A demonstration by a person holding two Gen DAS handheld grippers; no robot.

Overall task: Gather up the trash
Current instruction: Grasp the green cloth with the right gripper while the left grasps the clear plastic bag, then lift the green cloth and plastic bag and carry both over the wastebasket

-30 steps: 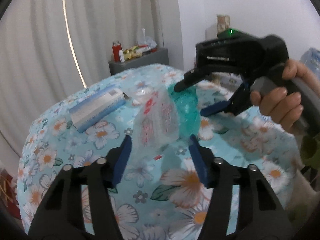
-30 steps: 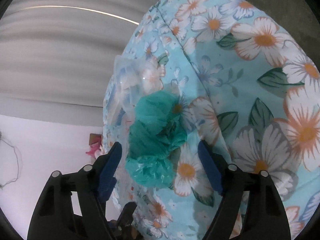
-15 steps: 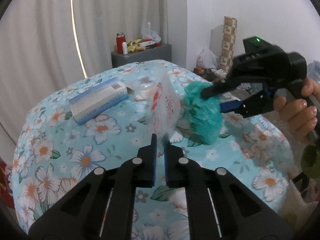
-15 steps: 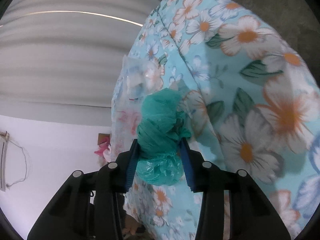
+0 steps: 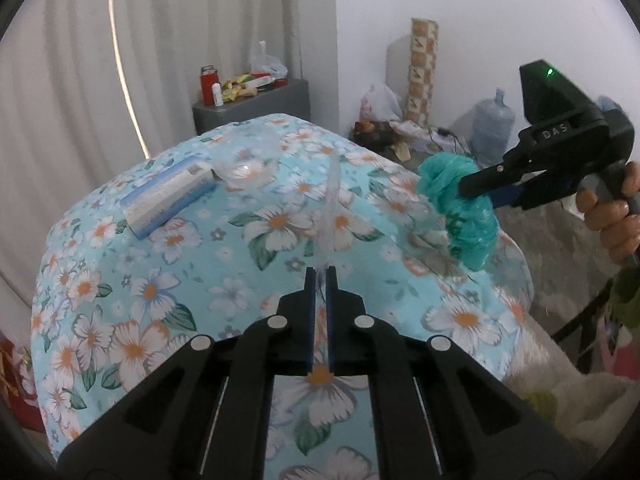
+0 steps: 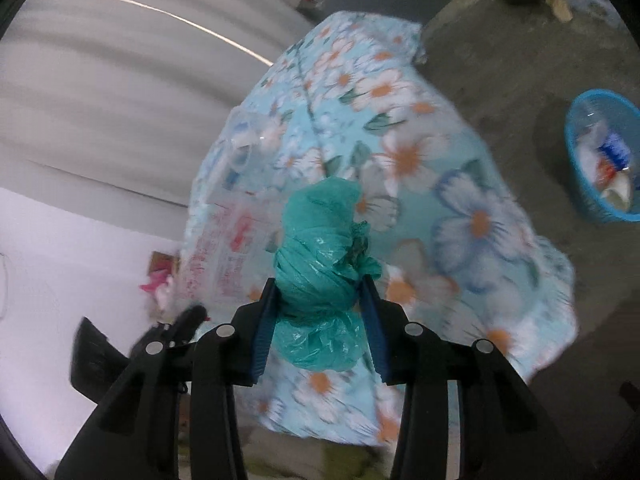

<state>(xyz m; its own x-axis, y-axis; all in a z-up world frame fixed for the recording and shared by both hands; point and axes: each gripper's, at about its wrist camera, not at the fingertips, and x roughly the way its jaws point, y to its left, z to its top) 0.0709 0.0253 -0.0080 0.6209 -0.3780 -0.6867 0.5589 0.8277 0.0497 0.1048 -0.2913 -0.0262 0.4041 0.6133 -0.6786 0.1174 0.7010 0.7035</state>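
Left wrist view: box (image 5: 170, 196) and clear cup (image 5: 248, 164) sit near the table's (image 5: 120, 300) far left edge. Centre, the left gripper (image 5: 319, 280) is nearly closed, pinching a clear wrapper (image 5: 330, 208) edge-on and lifted off the cloth. Right, the right gripper (image 5: 486, 194) clamps a green bag (image 5: 460, 208) past the table's right edge. Right wrist view: green bag (image 6: 320, 276) wedged between the blue pads (image 6: 262, 332), wrapper (image 6: 224, 252) printed red, blurred, probably clear of the table. Blue basket (image 6: 576, 160) on the floor, far right, already holding trash. Both pieces picked; carry step now. Next: swing both over the basket, then release.
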